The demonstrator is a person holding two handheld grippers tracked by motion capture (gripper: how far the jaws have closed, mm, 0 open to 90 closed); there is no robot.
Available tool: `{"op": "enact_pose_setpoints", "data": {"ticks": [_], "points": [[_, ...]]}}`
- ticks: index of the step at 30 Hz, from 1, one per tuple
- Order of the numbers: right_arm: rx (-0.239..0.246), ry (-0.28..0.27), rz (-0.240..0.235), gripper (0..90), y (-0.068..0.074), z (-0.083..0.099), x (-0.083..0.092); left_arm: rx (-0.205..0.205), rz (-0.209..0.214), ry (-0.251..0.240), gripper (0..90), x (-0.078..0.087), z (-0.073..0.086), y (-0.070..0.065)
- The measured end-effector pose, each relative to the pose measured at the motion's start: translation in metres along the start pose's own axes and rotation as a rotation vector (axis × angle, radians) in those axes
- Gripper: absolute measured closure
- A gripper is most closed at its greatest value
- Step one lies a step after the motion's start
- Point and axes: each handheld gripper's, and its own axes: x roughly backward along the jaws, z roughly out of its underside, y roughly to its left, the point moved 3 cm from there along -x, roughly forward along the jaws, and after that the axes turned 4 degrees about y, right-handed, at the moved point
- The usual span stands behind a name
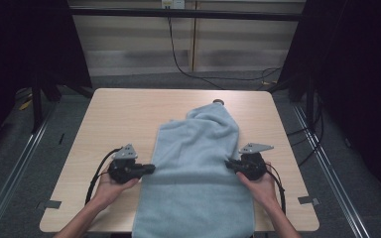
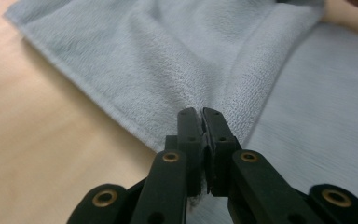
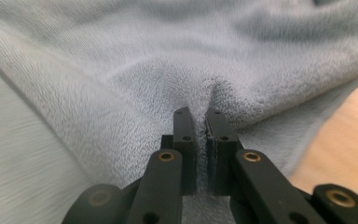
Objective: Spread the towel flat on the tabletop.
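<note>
Towel [image 1: 198,168]: pale blue, spread down the middle of the table [image 1: 119,114], near end hanging over my edge, far end bunched.
My left gripper [image 1: 151,168]: at the towel's left edge, jaws pressed together, pinching the hem.
My right gripper [image 1: 229,163]: at the towel's right edge, jaws pressed together, pinching a fold.
Towel to tools: stretched between both, puckered at each pinch.

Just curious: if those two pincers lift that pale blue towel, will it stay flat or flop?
Probably flop: the towel already puckers where the left gripper and right gripper pinch it. Its looped pile looks grippy, so slipping seems unlikely. It likely sags between them.
</note>
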Motion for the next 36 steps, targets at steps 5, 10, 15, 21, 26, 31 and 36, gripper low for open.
{"op": "enact_pose_setpoints", "data": {"ticks": [5,10,15,21,26,31,36], "points": [[-0.008,0.02,-0.099,84.3,0.036,0.028,0.019,0.021,0.121,0.058,86.0,0.019,0.043,-0.035],[0.009,0.085,-0.173,81.5,0.076,0.063,0.033,0.039,0.207,0.061,81.3,0.034,0.063,-0.057],[0.007,0.015,-0.198,63.1,0.077,0.052,0.046,0.08,0.158,-0.017,64.9,0.029,0.033,-0.028],[0.022,-0.06,-0.091,56.9,0.03,-0.001,0.019,0.097,-0.013,-0.014,62.7,-0.014,-0.002,0.023],[0.002,-0.039,-0.011,49.2,-0.007,-0.031,-0.019,0.061,-0.064,0.082,62.5,-0.04,-0.001,0.026],[-0.021,0.035,0.019,77.2,-0.018,-0.028,-0.047,0.03,-0.057,0.097,86.0,-0.03,0.01,0.017],[-0.001,0.065,0.009,84.6,-0.002,-0.013,-0.032,0.02,-0.011,0.101,86.7,-0.017,0.024,0.003]]}}
